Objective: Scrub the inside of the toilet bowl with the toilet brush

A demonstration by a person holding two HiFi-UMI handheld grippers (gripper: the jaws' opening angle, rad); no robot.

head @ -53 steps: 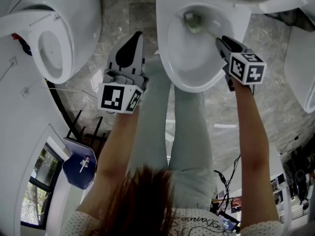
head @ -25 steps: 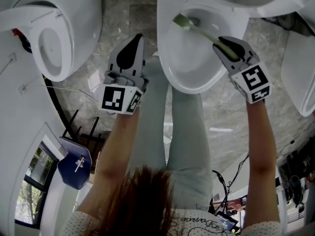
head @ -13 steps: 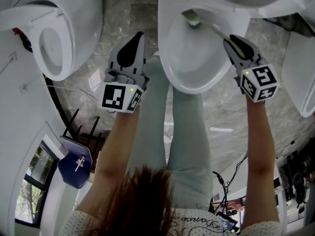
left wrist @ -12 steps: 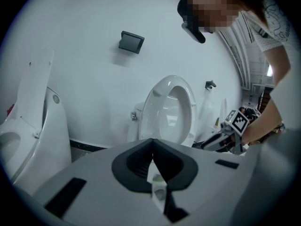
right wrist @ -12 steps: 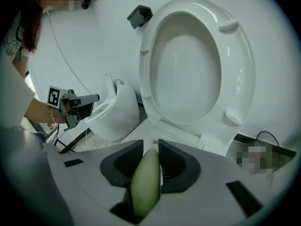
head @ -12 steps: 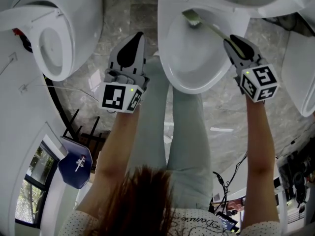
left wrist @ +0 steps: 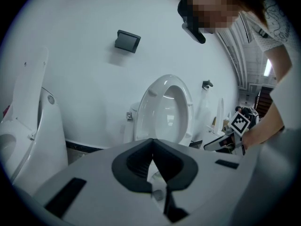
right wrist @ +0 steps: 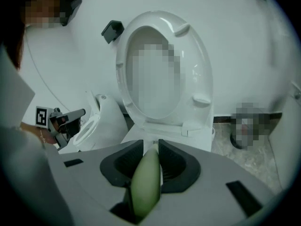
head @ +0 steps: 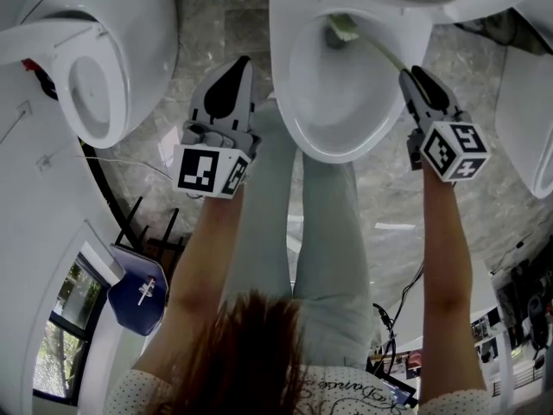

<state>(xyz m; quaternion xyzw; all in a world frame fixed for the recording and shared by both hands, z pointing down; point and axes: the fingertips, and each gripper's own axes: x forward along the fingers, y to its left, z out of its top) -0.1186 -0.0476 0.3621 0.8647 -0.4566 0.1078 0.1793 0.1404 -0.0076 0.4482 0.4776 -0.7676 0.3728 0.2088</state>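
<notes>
While right gripper (head: 411, 76) clamps toilet brush (head: 344, 28) inside toilet bowl (head: 282, 80), left gripper (head: 241, 61) hangs closed outside its rim

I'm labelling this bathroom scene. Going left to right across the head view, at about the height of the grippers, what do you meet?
Left toilet → left gripper → middle toilet bowl → right gripper, jaws shut on the toilet brush → toilet at the right edge.

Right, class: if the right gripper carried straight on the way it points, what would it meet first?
Most likely the rim of the toilet, close ahead of the right gripper. The brush it grips reaches into the bowl, so the brush head would press there sooner. Depth is uncertain.
</notes>
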